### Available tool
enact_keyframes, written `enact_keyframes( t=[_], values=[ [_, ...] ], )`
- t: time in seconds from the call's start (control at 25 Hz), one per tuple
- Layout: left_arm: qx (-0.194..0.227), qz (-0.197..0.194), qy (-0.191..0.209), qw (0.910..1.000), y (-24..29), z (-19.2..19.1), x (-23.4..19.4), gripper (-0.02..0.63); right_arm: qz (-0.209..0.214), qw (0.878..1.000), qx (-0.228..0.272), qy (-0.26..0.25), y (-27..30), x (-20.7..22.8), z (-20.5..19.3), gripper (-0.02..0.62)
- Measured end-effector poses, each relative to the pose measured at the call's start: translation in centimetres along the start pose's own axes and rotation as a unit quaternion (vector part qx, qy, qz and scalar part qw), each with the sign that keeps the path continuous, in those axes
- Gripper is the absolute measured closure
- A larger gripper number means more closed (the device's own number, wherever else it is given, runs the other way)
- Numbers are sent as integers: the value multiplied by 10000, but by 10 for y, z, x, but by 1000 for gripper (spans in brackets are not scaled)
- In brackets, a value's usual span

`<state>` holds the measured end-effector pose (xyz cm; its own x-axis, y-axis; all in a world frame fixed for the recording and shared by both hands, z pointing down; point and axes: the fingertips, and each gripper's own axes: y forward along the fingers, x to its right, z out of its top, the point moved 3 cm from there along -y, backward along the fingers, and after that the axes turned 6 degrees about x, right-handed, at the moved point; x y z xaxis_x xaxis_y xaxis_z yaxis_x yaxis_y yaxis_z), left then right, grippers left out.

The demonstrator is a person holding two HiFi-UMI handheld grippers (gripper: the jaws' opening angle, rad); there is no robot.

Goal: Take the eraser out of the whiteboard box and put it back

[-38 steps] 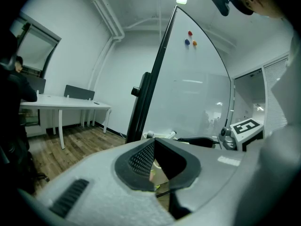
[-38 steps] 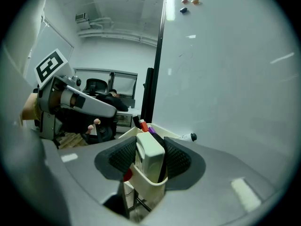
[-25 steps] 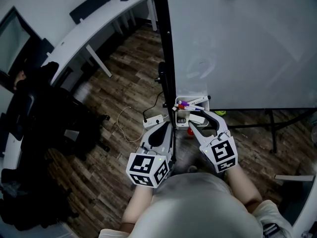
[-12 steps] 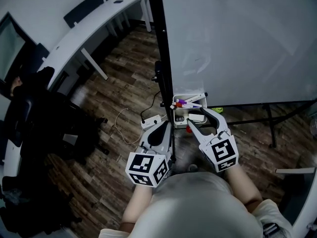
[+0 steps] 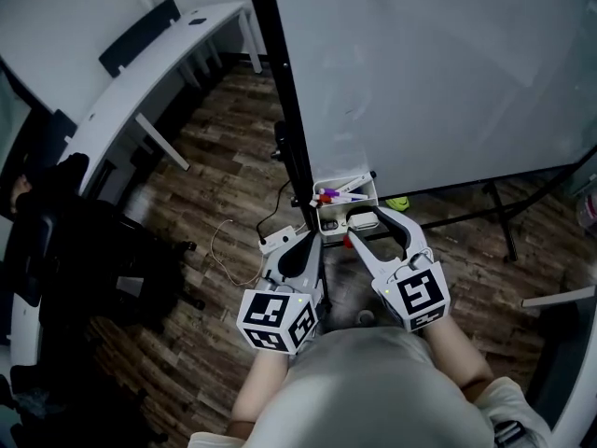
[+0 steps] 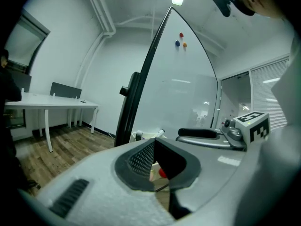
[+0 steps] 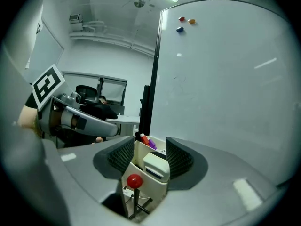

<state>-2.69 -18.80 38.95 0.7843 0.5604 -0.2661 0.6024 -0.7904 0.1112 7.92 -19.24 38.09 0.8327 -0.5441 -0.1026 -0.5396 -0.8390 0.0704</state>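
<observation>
The eraser [image 7: 155, 166], a pale block, sits between the jaws of the right gripper [image 7: 149, 157] at the front edge of the whiteboard box [image 7: 156, 190]. The pads seem to press on its sides, though the left contact is hard to make out. In the head view the eraser [image 5: 364, 220] is just in front of the whiteboard box [image 5: 360, 186], which hangs at the lower left corner of the whiteboard [image 5: 448, 73] and holds coloured markers [image 5: 338, 194]. A small red knob [image 7: 135, 181] stands just below the eraser. The left gripper [image 5: 303, 238] hangs beside the whiteboard's dark post, its jaws closed together with nothing between them. A white table [image 5: 140, 91] stands well off to the left on the wooden floor [image 5: 224, 185].
</observation>
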Motion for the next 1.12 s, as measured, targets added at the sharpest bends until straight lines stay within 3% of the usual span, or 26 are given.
enact_keyframes(
  t=[0.6,1.12],
  values=[
    [-272,-795,39,9965,-9,-12,16,600,-836,9959,47,332,-38,-21,6,400],
    [-414,-1197,55,9919,-43,-21,30,600,-1381,9889,-6,552,-81,-61,6,460]
  ],
)
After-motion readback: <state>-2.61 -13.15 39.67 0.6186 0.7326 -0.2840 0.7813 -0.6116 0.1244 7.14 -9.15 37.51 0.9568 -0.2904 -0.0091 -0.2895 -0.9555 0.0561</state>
